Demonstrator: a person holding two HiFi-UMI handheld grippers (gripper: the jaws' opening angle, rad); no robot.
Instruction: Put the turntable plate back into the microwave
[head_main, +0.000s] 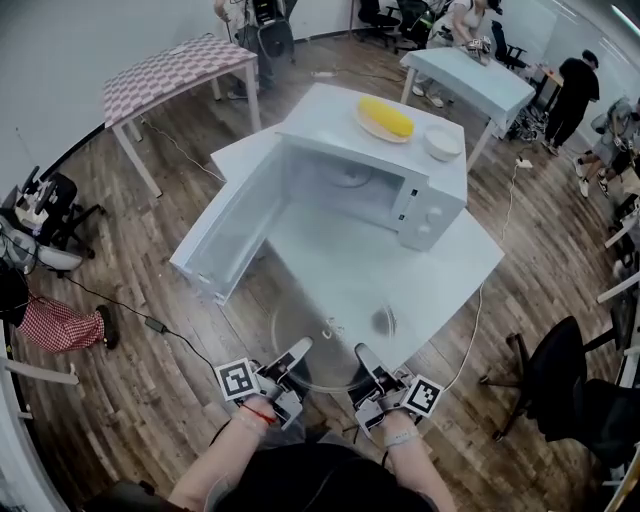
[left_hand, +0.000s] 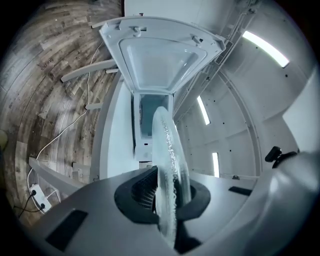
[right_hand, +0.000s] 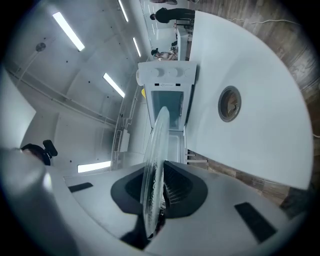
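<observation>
The clear glass turntable plate (head_main: 330, 340) hangs level over the front edge of the white table (head_main: 440, 270), held from both sides. My left gripper (head_main: 297, 353) is shut on its left rim and my right gripper (head_main: 365, 358) on its right rim. In the left gripper view the plate (left_hand: 169, 160) stands edge-on between the jaws of the left gripper (left_hand: 167, 194); the right gripper view shows the plate (right_hand: 155, 160) the same way in the right gripper (right_hand: 157, 194). Beyond it stands the white microwave (head_main: 400, 190), its door (head_main: 225, 235) swung wide to the left and its cavity (head_main: 345, 185) open.
A small round grey disc (head_main: 384, 321) lies on the table just past the plate. On top of the microwave sit a plate with a yellow item (head_main: 385, 118) and a white bowl (head_main: 442, 143). Black chairs (head_main: 570, 390) stand at the right; other tables and people are at the back.
</observation>
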